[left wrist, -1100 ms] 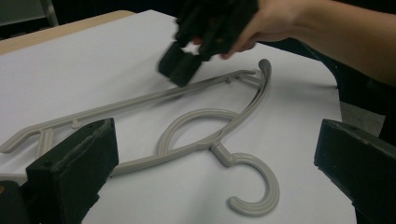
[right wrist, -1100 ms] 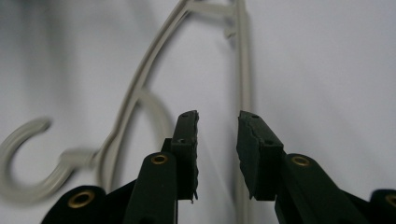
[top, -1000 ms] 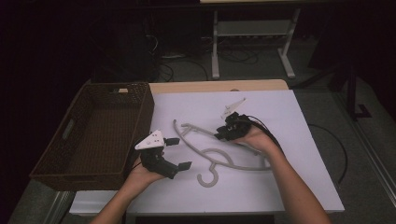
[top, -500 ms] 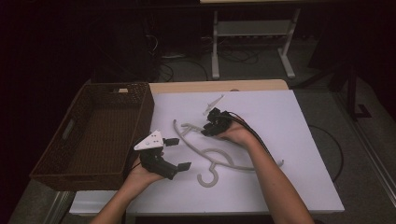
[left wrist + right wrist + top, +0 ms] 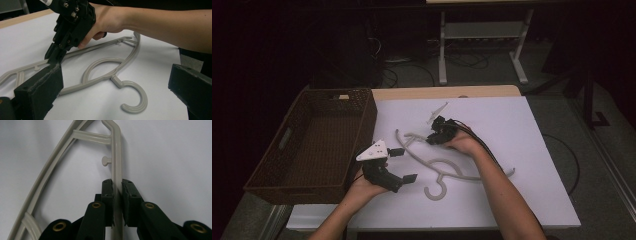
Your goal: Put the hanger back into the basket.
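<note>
Left hand-held gripper [image 5: 401, 164]: held low near the person's side, jaws spread wide, nothing between them. Right hand-held gripper [image 5: 117, 185]: held farther forward, forearm reaching diagonally from lower right, jaws pressed against both sides of a thin grey bar [image 5: 116, 165].

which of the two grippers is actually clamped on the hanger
The right gripper, its jaws closed on the straight bar of the grey hanger. The left gripper sits open nearer the basket, holding nothing.
</note>
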Demonstrator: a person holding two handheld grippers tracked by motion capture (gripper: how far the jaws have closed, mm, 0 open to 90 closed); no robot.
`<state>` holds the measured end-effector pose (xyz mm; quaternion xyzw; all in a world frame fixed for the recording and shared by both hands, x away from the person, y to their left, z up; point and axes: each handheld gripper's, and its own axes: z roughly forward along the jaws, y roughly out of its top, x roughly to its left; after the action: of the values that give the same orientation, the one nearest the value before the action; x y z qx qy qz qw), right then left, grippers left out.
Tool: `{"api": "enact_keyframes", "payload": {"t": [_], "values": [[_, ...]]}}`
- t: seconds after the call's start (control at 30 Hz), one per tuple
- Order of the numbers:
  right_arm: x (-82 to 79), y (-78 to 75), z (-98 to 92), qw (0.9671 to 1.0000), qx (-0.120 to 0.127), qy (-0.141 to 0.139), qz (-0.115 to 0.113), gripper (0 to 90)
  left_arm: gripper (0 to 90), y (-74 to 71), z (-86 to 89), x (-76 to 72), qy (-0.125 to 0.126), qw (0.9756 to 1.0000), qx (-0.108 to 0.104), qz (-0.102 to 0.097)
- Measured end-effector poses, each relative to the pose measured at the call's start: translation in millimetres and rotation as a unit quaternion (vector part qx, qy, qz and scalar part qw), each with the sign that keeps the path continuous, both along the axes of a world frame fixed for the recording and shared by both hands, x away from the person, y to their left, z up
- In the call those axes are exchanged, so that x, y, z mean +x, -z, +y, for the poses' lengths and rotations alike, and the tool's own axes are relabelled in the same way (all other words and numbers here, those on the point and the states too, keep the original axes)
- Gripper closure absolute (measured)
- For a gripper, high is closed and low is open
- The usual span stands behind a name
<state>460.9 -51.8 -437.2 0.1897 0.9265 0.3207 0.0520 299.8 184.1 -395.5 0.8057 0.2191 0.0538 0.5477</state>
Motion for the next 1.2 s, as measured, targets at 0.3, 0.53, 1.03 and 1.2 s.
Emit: {"api": "enact_keyframes", "payload": {"t": [0.3,0.53,1.03,1.2], "values": [[-16.1,-1.4,21.0,0.9962,-0.007,-0.086,0.008,80.4,0.0,-0.1,0.8,0.0,-0.001,1.0000,-0.001,-0.001],[-37.2,-2.2,35.3,0.9881,-0.009,-0.153,0.015,78.8,0.0,-0.4,0.4,-0.5,0.000,1.0000,0.000,-0.002],[-65.6,-33.4,-57.1,0.9990,0.008,-0.041,-0.013,77.7,0.0,-0.6,-0.5,-1.4,-0.001,1.0000,0.001,-0.001],[-85.0,-32.9,-89.1,0.9998,-0.006,-0.017,-0.005,89.3,0.0,-0.7,0.3,-1.8,-0.003,1.0000,0.000,-0.001]]}}
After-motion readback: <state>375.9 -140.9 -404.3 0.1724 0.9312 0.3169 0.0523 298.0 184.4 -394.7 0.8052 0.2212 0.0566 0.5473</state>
